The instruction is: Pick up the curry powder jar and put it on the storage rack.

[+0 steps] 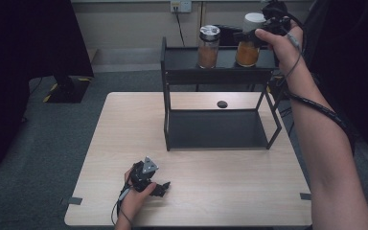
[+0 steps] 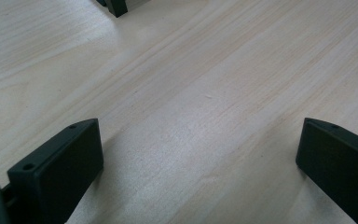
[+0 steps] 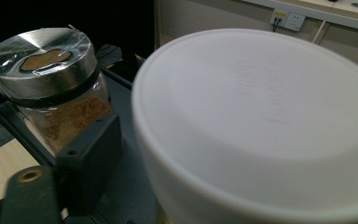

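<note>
The jar with the white lid (image 1: pixel 249 42) stands upright on the top shelf of the black rack (image 1: pixel 172 62), at the far right of it, its long axis vertical. I see orange-brown contents through clear glass under a broad white cap. My right gripper (image 1: pixel 249 36) is at this jar, held by the right hand (image 1: pixel 280 43). In the right gripper view the white lid (image 3: pixel 261 121) sits close and blurred, with 1 black jaw beside it on the left; the other jaw is hidden, so I cannot tell whether the jaws actually clamp the jar.

That view also shows the second jar (image 3: pixel 51 93) in detail: metal cap wrapped in clear film, brown powder inside. In the high view it is just 1 small jar (image 1: pixel 208 45) to the left on the same shelf.

My left gripper (image 1: pixel 158 188) rests low on the wooden table (image 1: pixel 220 191) at the near left, jaws spread wide over bare wood (image 2: pixel 191 116).
</note>
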`<move>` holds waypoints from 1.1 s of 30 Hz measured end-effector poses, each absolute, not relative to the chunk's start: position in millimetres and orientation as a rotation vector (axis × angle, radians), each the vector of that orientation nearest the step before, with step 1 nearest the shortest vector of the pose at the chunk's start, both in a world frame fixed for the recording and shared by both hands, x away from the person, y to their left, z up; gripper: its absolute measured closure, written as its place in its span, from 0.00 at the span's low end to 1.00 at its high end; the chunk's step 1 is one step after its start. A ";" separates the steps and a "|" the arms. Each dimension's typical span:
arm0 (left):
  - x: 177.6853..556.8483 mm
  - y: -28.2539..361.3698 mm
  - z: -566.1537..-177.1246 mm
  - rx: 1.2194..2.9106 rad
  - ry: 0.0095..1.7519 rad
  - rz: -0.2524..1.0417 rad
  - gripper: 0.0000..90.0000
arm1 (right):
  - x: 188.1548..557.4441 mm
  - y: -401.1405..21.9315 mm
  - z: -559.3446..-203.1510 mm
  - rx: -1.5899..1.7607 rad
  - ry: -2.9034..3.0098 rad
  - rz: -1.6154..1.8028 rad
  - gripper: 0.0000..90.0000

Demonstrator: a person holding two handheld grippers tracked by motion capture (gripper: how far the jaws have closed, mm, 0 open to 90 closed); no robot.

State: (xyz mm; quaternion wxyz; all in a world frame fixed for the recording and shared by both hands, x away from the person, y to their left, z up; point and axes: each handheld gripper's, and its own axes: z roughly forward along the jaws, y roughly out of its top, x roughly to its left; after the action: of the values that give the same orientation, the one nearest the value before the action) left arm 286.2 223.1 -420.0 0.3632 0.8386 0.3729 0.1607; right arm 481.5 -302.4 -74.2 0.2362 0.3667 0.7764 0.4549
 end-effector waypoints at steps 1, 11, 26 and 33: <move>286.3 223.1 -419.9 2.159 0.959 0.414 0.00 | 480.7 -299.7 -74.0 1.002 2.130 1.232 0.14; 286.2 223.0 -419.9 2.159 0.960 0.414 0.00 | 477.9 -292.9 -75.5 0.981 2.138 1.194 0.06; 286.3 223.1 -419.9 2.159 0.959 0.414 0.00 | 476.8 -301.1 -81.3 1.034 2.109 1.208 0.04; 286.3 223.1 -419.9 2.159 0.959 0.414 0.00 | 472.4 -307.0 -83.2 1.039 2.104 1.215 0.01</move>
State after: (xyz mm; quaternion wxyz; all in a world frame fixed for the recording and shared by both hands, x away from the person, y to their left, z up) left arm 286.3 223.1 -419.9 0.3629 0.8388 0.3726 0.1608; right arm 472.4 -307.0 -83.2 0.2469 0.3809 0.7717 0.4455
